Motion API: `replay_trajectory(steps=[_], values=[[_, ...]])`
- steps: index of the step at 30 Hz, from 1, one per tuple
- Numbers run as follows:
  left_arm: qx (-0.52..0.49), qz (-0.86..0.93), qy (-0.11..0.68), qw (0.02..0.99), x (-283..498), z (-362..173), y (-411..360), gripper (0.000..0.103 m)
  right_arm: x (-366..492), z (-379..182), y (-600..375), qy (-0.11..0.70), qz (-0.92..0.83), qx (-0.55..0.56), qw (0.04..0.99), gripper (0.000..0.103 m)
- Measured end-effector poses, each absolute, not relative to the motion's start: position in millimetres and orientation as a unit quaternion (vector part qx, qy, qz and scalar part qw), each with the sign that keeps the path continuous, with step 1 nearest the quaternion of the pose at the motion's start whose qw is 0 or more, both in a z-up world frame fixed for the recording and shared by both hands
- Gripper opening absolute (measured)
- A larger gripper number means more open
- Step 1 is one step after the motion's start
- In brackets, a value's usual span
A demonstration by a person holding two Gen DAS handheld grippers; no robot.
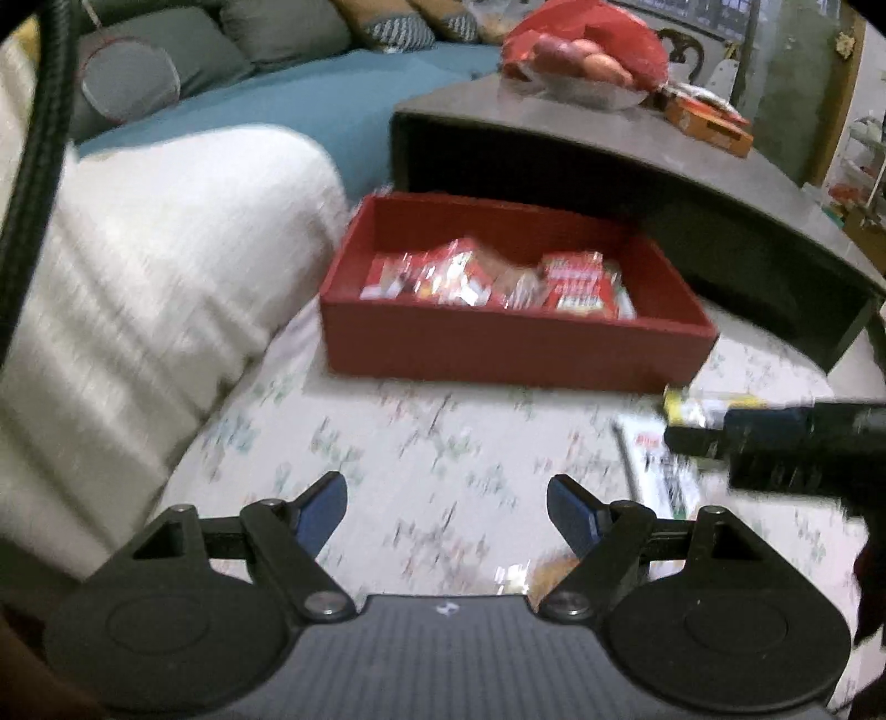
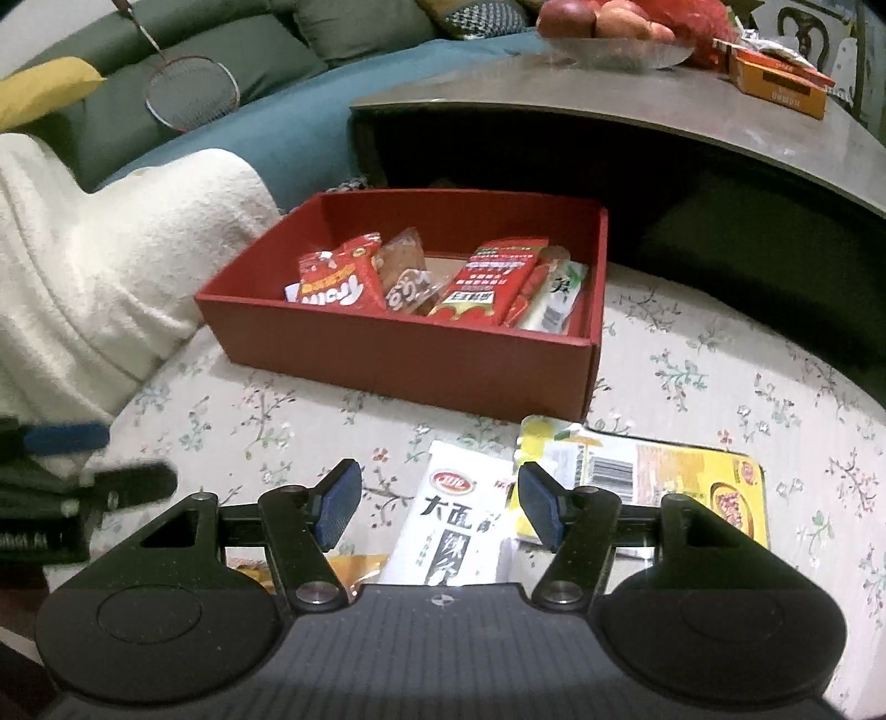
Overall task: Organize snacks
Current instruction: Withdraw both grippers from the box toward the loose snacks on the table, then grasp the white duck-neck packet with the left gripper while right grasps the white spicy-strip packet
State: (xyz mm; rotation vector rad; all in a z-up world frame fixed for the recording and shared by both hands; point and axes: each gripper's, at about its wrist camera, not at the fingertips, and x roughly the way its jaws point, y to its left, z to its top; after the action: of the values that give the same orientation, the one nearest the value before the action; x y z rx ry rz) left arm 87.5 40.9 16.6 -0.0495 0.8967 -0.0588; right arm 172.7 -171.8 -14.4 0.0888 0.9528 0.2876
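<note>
A red box stands on the flowered cloth and holds several snack packets. In front of it lie a white packet, a yellow packet and an orange packet. My right gripper hangs open over the white packet, its pads clear of it. My left gripper is open over bare cloth with nothing between its fingers, and the red box is ahead of it. The left wrist view is blurred. In it my right gripper reaches in from the right over the white packet.
A white blanket is piled left of the box. Behind the box is a low grey table with a fruit bowl and an orange carton. A blue sofa with a racket lies beyond.
</note>
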Motion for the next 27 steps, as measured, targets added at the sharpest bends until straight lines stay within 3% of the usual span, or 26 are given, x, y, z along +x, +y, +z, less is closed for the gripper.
replay_trajectory(steps=[8, 19, 27], values=[[-0.043, -0.015, 0.446, 0.894, 40, 9, 61, 0.074, 167, -13, -167, 0.461, 0.154, 0.039, 0.873, 0.07], [-0.02, -0.028, 0.513, 0.858, 36, -34, 41, 0.074, 157, -7, -174, 0.456, 0.166, 0.045, 0.873, 0.07], [-0.018, -0.039, 0.509, 0.859, 47, -44, 26, 0.07, 158, -8, -180, 0.459, 0.16, 0.048, 0.872, 0.07]])
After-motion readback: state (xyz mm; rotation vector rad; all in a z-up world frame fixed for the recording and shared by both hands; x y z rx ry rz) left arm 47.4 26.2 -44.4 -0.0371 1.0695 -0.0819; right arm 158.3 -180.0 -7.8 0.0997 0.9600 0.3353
